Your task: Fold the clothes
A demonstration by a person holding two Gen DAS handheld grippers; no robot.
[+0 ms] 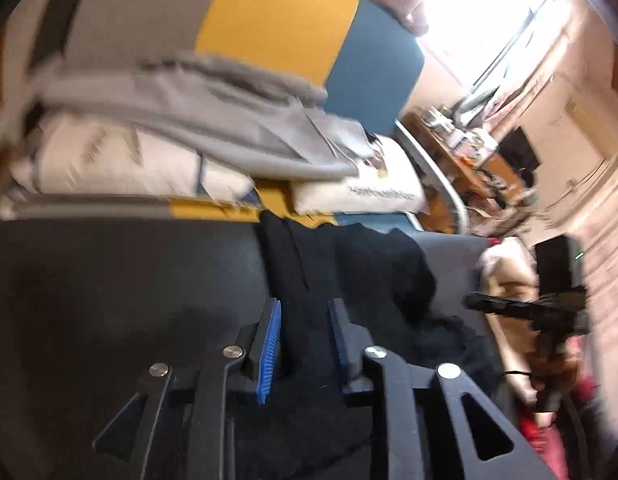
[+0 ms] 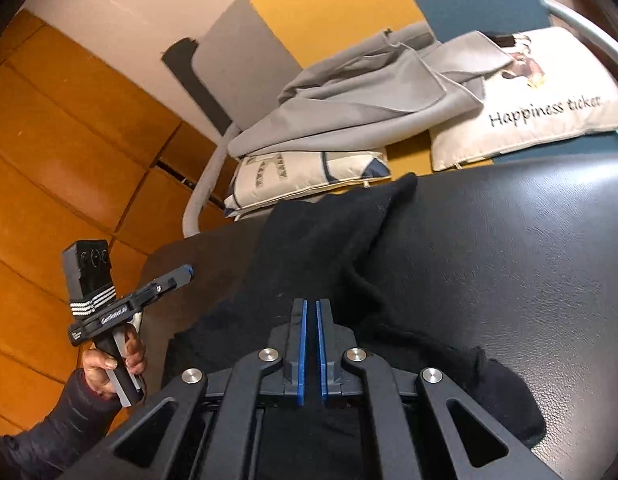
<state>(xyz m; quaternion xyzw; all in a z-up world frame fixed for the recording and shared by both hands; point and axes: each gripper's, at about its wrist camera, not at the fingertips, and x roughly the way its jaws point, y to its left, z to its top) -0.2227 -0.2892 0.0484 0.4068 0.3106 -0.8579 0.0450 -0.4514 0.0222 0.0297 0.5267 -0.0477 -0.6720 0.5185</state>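
A black garment (image 2: 321,240) lies crumpled on a black leather surface (image 2: 509,248); it also shows in the left wrist view (image 1: 349,264). My left gripper (image 1: 303,312) hovers over the garment with its blue-padded jaws apart and nothing between them; it also appears in the right wrist view (image 2: 181,274), held off the surface's left edge. My right gripper (image 2: 311,308) sits low over the garment with its jaws nearly closed, a thin gap between the pads; whether cloth is pinched I cannot tell. It also shows in the left wrist view (image 1: 481,302).
A grey garment (image 2: 349,104) lies on two white cushions (image 2: 529,112) behind the leather surface. A yellow, blue and grey backrest (image 2: 329,8) stands beyond. Orange wall panels (image 2: 69,140) are on the left. A cluttered desk (image 1: 461,148) and a bright window (image 1: 489,12) are at right.
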